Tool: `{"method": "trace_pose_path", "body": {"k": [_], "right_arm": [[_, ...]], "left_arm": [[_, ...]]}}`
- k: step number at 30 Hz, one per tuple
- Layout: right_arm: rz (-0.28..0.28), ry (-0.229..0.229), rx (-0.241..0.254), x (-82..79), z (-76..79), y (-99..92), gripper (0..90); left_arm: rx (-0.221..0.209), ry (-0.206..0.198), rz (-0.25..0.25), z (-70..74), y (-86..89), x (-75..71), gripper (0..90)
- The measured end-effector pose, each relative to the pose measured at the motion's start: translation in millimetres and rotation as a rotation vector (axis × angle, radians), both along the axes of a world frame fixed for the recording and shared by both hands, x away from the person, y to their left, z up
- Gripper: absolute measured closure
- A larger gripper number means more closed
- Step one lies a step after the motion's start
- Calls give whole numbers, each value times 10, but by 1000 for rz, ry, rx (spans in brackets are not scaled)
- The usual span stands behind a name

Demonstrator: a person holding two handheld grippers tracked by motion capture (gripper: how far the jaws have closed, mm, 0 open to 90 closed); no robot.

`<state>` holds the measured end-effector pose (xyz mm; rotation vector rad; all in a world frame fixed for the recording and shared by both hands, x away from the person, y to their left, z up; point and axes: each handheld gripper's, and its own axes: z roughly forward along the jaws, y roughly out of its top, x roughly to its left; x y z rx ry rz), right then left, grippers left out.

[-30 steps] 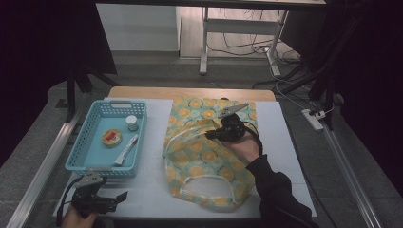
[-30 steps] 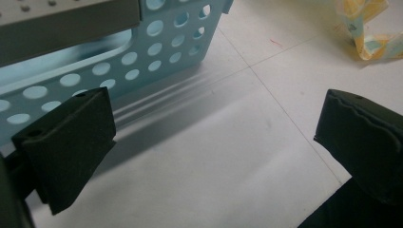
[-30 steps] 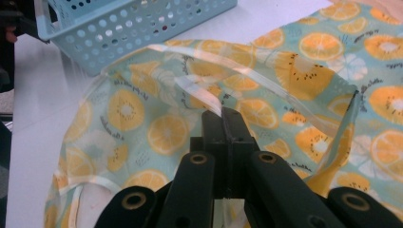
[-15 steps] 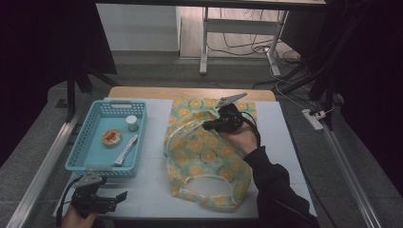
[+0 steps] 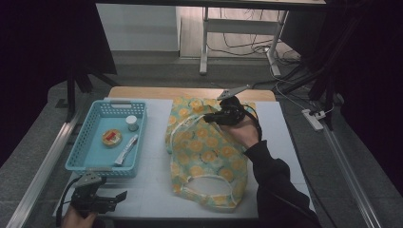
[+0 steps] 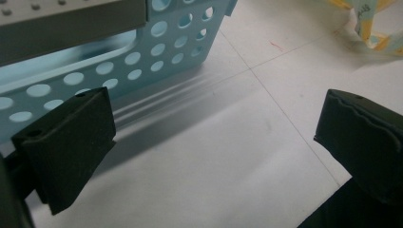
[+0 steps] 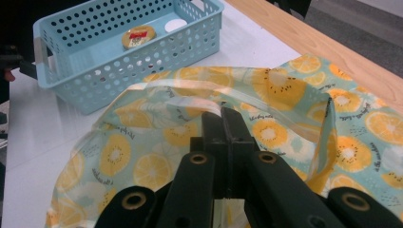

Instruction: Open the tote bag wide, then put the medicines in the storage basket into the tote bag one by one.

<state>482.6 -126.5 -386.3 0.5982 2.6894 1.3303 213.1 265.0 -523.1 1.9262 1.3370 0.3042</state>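
Bag [image 5: 209, 156]: fabric, lemon-slice print on pale green; lies on the white table [image 5: 152, 190] right of the basket, its far edge lifted.
Right hand-held gripper [image 5: 209, 118]: jaws closed together, pinching the bag's pale strap [image 7: 192, 105] at its raised far edge, above the table.
Left hand-held gripper [image 5: 121, 195]: jaws wide apart, nothing between them; at the table's near left corner, just in front of the basket.
Basket [image 5: 83, 159]: pale blue, perforated; holds a round lidded tin [image 5: 112, 137], a small white pot [image 5: 131, 123], a sachet [image 5: 126, 148].
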Motion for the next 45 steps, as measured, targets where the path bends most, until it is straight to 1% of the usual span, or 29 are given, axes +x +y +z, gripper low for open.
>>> {"method": "trace_pose_path", "body": {"k": [7, 22, 26, 29, 31, 35, 36, 40, 45], "right_arm": [[-8, -7, 4, 20, 43, 0, 900], [-10, 1, 14, 25, 12, -6, 900], [-4, 0, 15, 19, 10, -8, 900], [-4, -1, 17, 17, 1, -10, 900], [-2, 1, 16, 15, -1, -10, 900], [1, -2, 13, 12, -4, -7, 900], [2, -3, 14, 12, -3, -8, 900], [0, -2, 16, 12, -4, -14, 900], [3, -4, 13, 11, -8, -17, 900]], "left_arm": [[0, 1, -1, 1, 4, 0, 0], [-36, -8, 17, 3, 42, -9, 0], [-47, -9, 14, 6, 51, -13, 0], [-51, -3, 3, 9, 58, -11, 0], [-45, -6, 7, 15, 58, -15, 0], [-50, 1, 8, 29, 80, -15, 0], [-53, -7, 4, 28, 87, -16, 0], [-71, -16, -12, 46, 108, -14, 0], [-82, -49, -38, 81, 128, -15, 0]]}}
